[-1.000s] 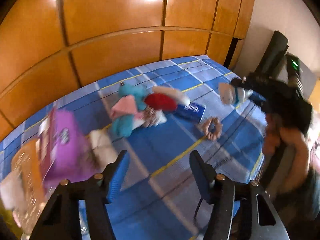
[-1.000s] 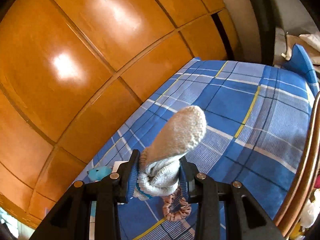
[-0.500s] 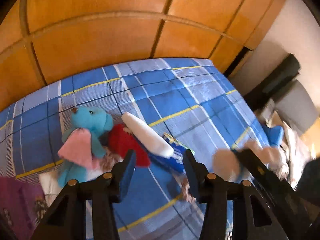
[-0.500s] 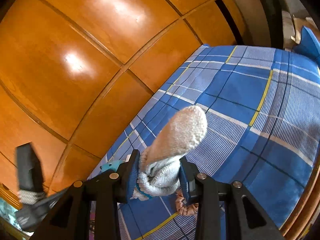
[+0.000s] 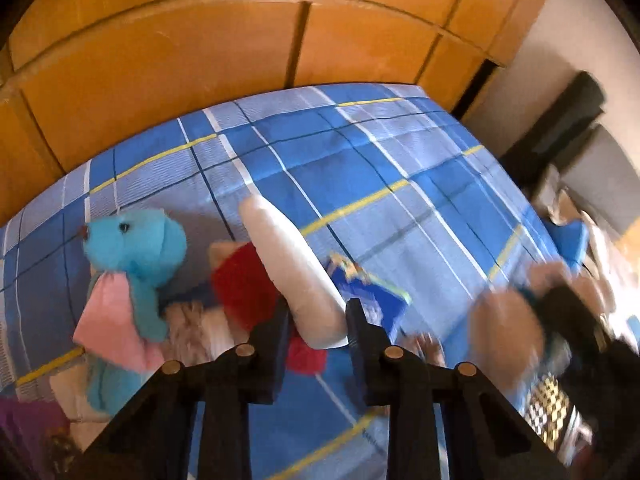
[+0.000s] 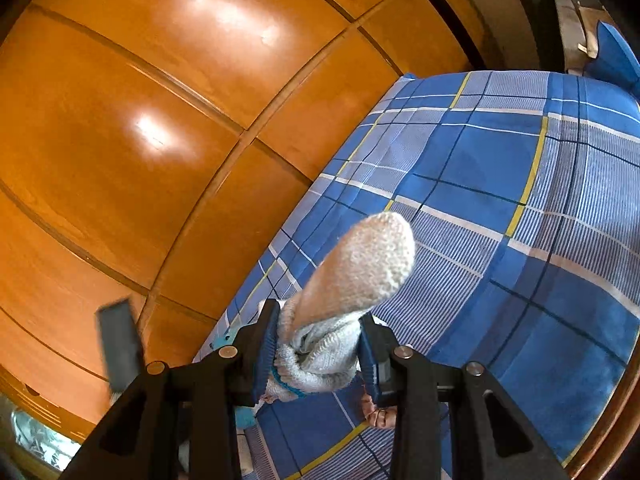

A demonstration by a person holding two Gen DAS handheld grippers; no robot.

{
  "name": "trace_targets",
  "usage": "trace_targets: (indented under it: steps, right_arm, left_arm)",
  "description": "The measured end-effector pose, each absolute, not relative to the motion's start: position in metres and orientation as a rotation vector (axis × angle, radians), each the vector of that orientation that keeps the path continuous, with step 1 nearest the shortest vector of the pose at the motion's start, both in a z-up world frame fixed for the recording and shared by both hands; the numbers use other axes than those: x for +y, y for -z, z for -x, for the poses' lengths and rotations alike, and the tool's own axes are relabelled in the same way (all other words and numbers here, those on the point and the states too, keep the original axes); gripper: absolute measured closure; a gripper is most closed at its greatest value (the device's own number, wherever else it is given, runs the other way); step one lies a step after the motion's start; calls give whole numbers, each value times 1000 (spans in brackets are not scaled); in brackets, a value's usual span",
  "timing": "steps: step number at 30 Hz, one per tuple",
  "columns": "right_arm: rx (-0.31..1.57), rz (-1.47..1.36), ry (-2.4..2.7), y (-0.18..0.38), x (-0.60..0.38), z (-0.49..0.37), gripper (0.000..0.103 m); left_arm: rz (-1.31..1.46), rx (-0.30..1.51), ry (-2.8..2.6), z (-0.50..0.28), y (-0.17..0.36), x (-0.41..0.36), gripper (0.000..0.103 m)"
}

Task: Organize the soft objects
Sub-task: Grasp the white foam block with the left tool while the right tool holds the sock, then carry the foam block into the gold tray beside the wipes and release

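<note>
between the left gripper (image 5: pixel 316 322) fingers sits the near end of a white roll (image 5: pixel 294 272), and the jaws have just been closing around it; the pads look to be at its sides, though blur leaves it unclear whether they press yet. to do this pick well, the pinch should land on the roll alone: a red cloth (image 5: pixel 244 284) lies touching it just left of the left finger, and a blue packet (image 5: pixel 372 300) lies just right of the right finger, so either could be dragged along if the fingers bite low. squeezing until the soft roll gives a little, then lifting straight up and away from the pile, seems the safest way. further left of the gripper lie a blue teddy bear (image 5: pixel 136 248) with a pink cloth (image 5: pixel 108 320) against it, all on the blue checked bedsheet (image 5: pixel 360 168) in front of a wooden wardrobe (image 5: pixel 200 40). the right gripper (image 6: pixel 318 354) is pinching a knitted sock (image 6: pixel 352 276) by its cuff, toe pointing away from it above the sheet; it should hold firm and stay clear of the left one's lift, being near on its right.
</note>
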State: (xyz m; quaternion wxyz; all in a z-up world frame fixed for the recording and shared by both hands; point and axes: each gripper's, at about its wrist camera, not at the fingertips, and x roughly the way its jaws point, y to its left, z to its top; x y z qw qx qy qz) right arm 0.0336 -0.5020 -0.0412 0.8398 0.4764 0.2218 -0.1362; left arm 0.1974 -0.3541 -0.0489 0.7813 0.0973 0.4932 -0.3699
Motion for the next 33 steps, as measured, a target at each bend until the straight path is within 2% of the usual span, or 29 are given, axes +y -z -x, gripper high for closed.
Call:
trace_targets:
  steps: [6,15,19,20,21,24,30,31,32,33]
  right_arm:
    - [492,-962,280,38,-496,-40,67]
    - [512,-881,300,32,-486,-44,67]
    - [517,-854,314,30,-483,-44,67]
    - [518,-847,317,29,-483,-44,67]
    - [520,-842,320,29,-482,-44,67]
    - [529,-826,325,29,-481,-46,67]
    - [537,-802,334,28,-479,-47,67]
    - [539,-798,334,28,-479,-47,67]
    - [540,-794,334,27,-478,-47,67]
    - [542,-790,334,27,-478,-48,67]
  left_arm:
    - [-208,1010,938,-143,36,-300,75]
    - [-242,1122,901,-94,75,-238,74]
    - [-198,1162,855,-95,89,-228,64]
    - [-175,1166,854,-97,90,-227,55]
    - [-153,1178,851,-100,91,-228,51]
    - [-101,1224,832,-112,99,-233,48]
    - [-154,1179,778,-108,96,-246,63]
    - [-183,1142,775,-104,88,-246,67]
    - [-196,1117,779,-103,82,-247,79]
    - [-204,1094,785,-102,73,-246,79]
